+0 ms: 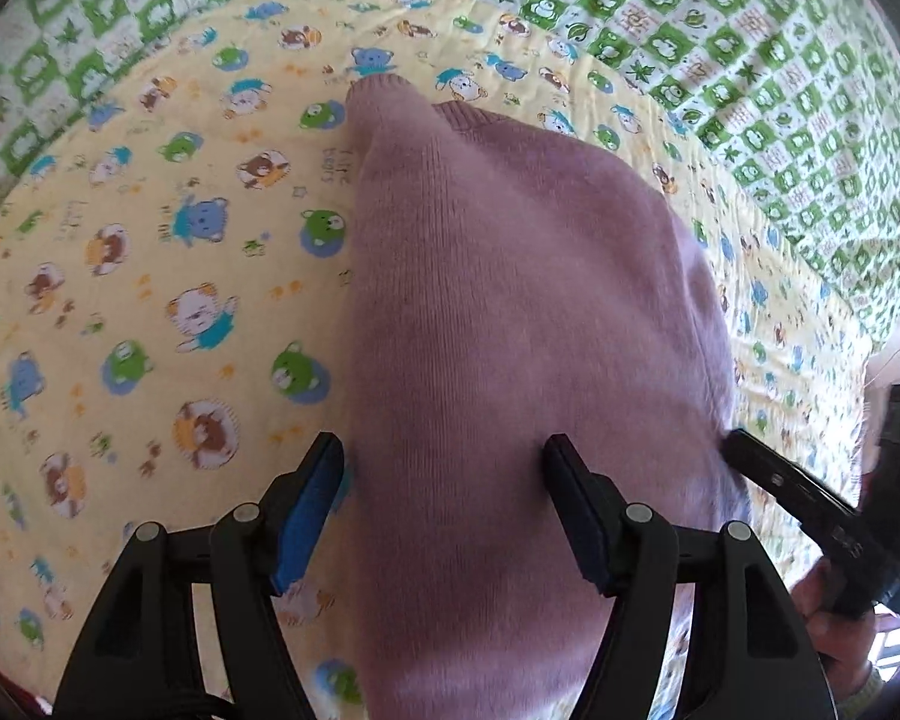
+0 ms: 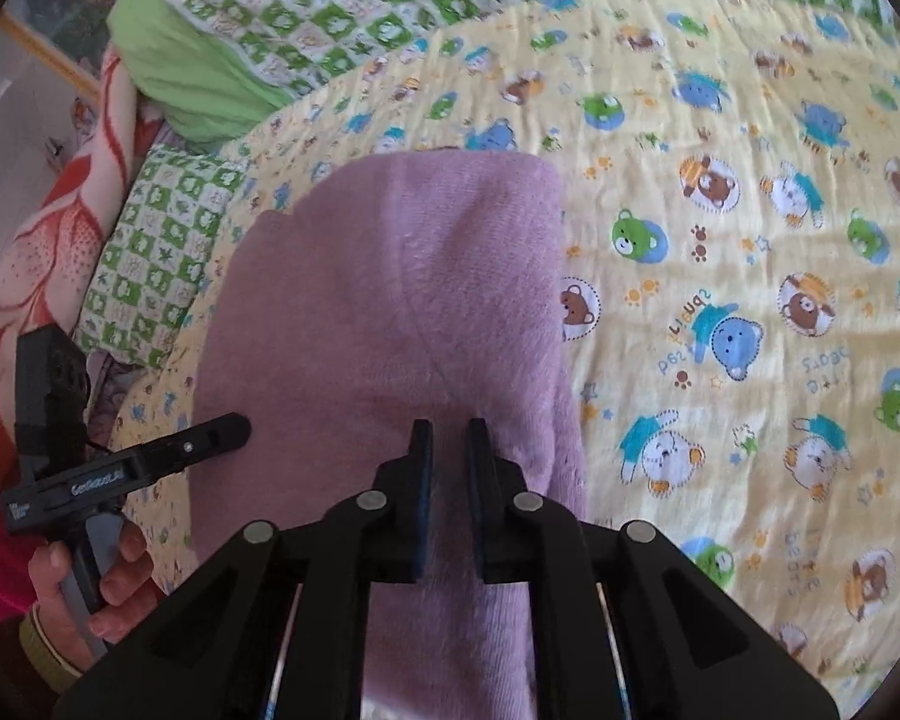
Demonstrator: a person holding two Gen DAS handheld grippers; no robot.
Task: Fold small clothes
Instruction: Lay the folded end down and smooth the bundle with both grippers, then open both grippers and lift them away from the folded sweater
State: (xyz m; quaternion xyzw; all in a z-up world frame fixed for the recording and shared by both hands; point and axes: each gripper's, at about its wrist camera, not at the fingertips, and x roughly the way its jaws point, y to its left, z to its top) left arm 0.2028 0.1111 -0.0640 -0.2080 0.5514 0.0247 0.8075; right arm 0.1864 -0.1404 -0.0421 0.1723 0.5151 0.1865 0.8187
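Note:
A small mauve knitted sweater (image 1: 510, 300) lies on a yellow bear-print blanket (image 1: 150, 276). My left gripper (image 1: 444, 450) is open, its jaws wide apart over the sweater's near left edge, with nothing held. My right gripper (image 2: 447, 429) hovers over the sweater (image 2: 390, 300) near its right edge; its jaws are nearly together with a narrow gap, and no cloth shows pinched between them. The right gripper (image 1: 744, 444) also shows in the left wrist view at the sweater's right edge. The left gripper (image 2: 234, 423) shows in the right wrist view at the sweater's left edge.
A green and white checked quilt (image 1: 750, 60) lies beyond the yellow blanket (image 2: 750, 240). A green cushion (image 2: 174, 78) and a red and white flowered blanket (image 2: 48, 252) sit at the far left of the right wrist view. The person's hand (image 2: 102, 582) holds the left gripper's handle.

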